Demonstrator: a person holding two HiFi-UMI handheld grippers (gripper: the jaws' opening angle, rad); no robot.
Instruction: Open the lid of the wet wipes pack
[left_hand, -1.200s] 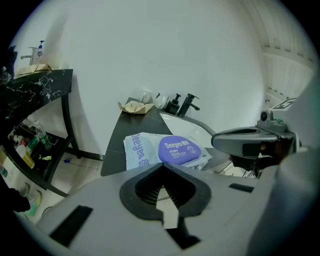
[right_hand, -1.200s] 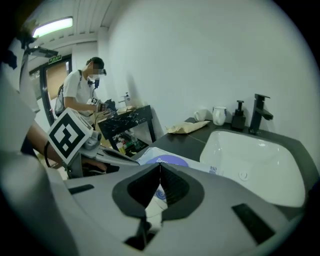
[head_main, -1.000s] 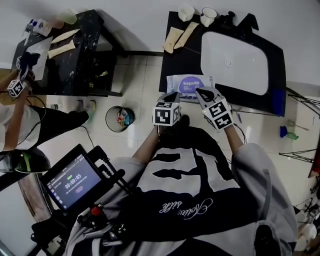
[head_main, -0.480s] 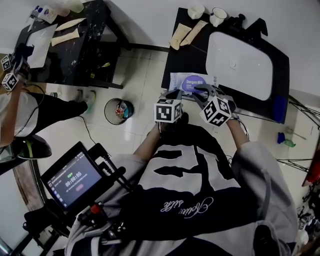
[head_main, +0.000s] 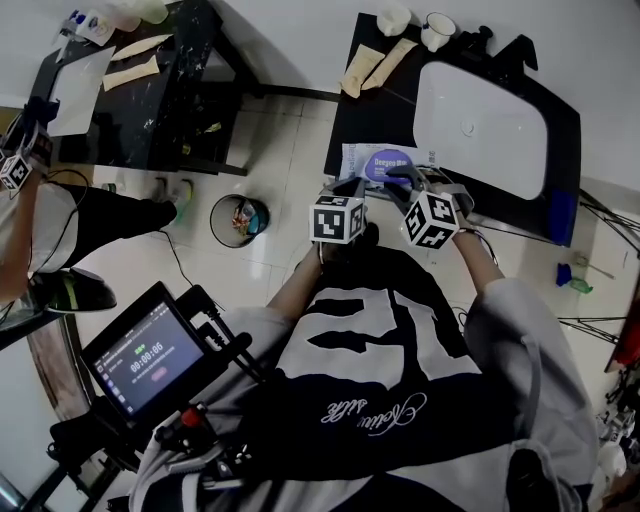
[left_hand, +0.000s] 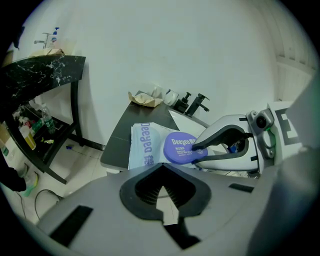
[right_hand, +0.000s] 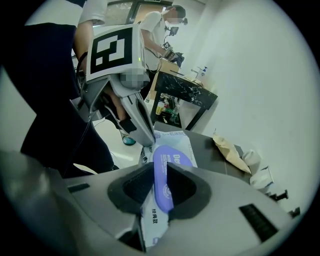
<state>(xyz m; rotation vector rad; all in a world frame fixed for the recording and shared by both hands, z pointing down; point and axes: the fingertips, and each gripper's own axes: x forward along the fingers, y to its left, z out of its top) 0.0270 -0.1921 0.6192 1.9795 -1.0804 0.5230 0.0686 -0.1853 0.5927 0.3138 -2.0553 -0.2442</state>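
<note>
The wet wipes pack (head_main: 372, 165) lies on the dark counter (head_main: 345, 120) left of the sink; it is pale blue with a round purple lid (left_hand: 180, 147). My right gripper (right_hand: 159, 187) is shut on the lid's edge (right_hand: 161, 172), which stands between its pads. From the left gripper view, the right gripper (left_hand: 194, 150) pinches the lid's near right rim. My left gripper (left_hand: 161, 186) is shut with nothing in it. Its tips (right_hand: 148, 141) sit at the pack's near left edge; whether they touch it I cannot tell.
A white sink (head_main: 480, 125) with a black tap (head_main: 478, 42) fills the counter's right side. Two cups (head_main: 393, 20) and brown paper bags (head_main: 362, 68) lie at the back. On the floor stands a bin (head_main: 238, 220). A black marble table (head_main: 150, 90) and another person (head_main: 30, 230) are at the left.
My right gripper has moved left over the pack and closed on the purple lid. The left gripper has stayed at the pack's near edge. The head view has shifted a little.
</note>
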